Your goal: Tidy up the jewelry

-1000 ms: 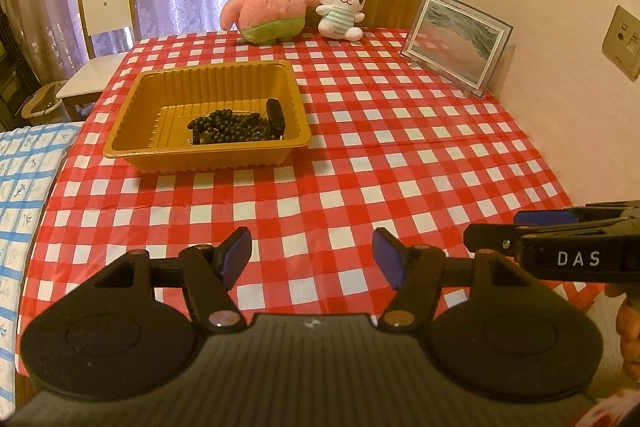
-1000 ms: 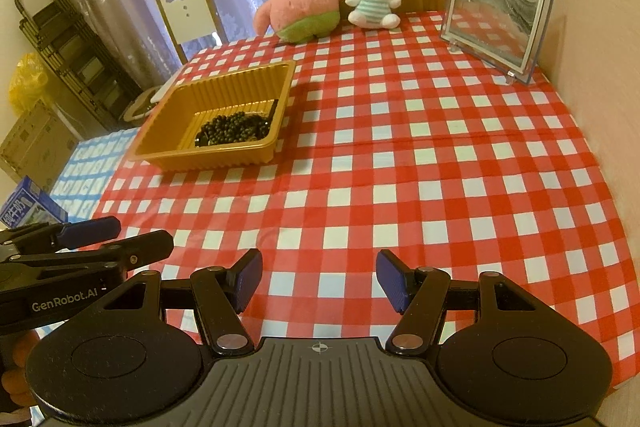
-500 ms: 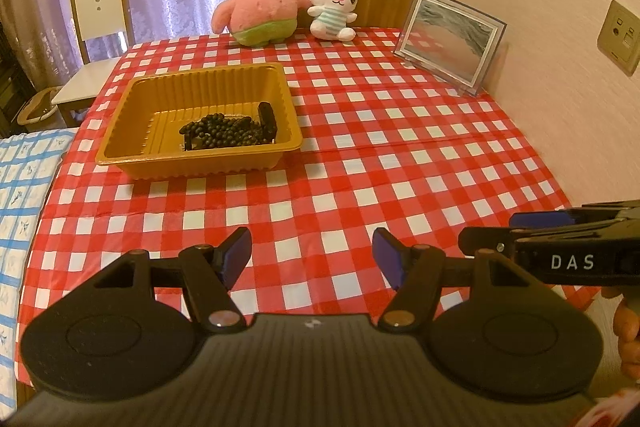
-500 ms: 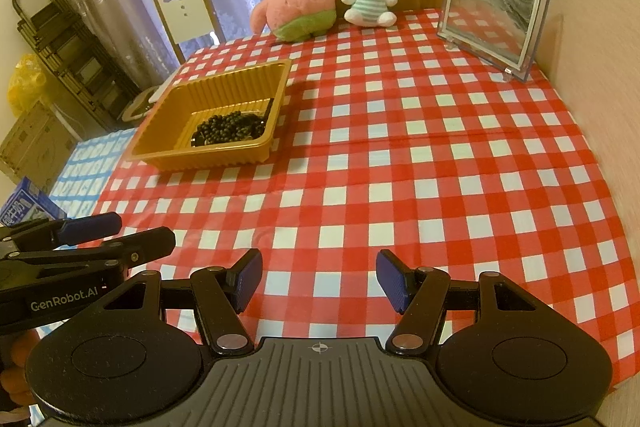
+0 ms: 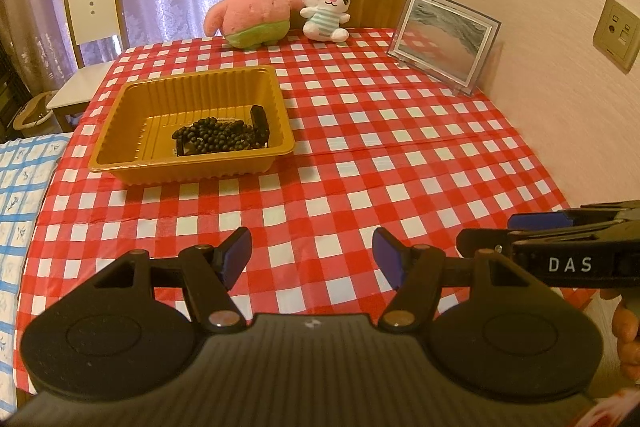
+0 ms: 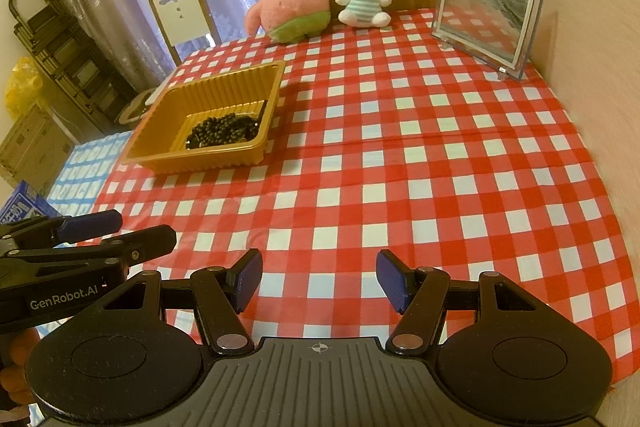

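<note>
Left wrist view: the left gripper (image 5: 312, 253) is seen with its blue-padded fingers spread wide, nothing held between them and nothing touched; it is held over the near edge of the red-and-white checked tablecloth (image 5: 400, 155). At the left of the table a gold plastic tray (image 5: 120, 163) is set, and inside it, towards its near right corner, a heap of black bead jewelry (image 5: 216, 139) is piled, with a dark upright piece standing at the heap's right end. Behind the tray, at the far edge, a pink starfish plush (image 5: 252, 3) and a white bunny plush (image 5: 326, 7) are placed side by side, touching. Further right a framed picture (image 5: 444, 39) is propped near the wall. At the far right the right gripper (image 5: 516, 231) is seen from the side, and the white letters "DAS" can be read on its body.

Right wrist view: at the left edge the left gripper (image 6: 140, 231) is seen from the side, with "GenRobot.AI" printed in white on its body. A blue box (image 6: 20, 207) with white writing too small to read is glimpsed behind it. The right gripper (image 6: 319, 277) is likewise shown with fingers parted wide, empty, and touching nothing above the cloth. The tray (image 6: 208, 159) with the beads (image 6: 224, 129) is seen well apart from both grippers.
</note>
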### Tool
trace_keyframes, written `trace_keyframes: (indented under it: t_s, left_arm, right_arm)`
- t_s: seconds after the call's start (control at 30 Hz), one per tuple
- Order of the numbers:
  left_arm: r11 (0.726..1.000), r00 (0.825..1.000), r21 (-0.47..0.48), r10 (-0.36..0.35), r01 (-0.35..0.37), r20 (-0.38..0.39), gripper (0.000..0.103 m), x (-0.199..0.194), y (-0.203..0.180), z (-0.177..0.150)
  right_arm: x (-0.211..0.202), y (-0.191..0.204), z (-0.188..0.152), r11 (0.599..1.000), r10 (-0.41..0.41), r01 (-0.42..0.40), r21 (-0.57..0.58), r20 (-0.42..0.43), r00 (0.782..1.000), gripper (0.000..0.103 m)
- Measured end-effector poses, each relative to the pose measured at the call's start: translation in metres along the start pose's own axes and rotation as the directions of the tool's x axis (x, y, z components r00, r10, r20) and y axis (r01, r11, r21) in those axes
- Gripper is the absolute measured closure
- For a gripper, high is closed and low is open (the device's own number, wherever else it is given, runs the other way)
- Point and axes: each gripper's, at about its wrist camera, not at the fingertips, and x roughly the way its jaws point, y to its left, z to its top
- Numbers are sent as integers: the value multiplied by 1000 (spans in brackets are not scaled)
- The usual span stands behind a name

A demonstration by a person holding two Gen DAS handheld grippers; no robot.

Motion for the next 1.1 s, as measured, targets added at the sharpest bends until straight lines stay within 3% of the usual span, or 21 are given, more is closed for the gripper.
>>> trace_keyframes:
  t_s: [1.1]
  left_arm:
    - [1000,1000,0,-1,1,-2,38,2,5,1]
  right_arm:
    - [2,3,0,1000,-3,3,-2,-1,1000,40]
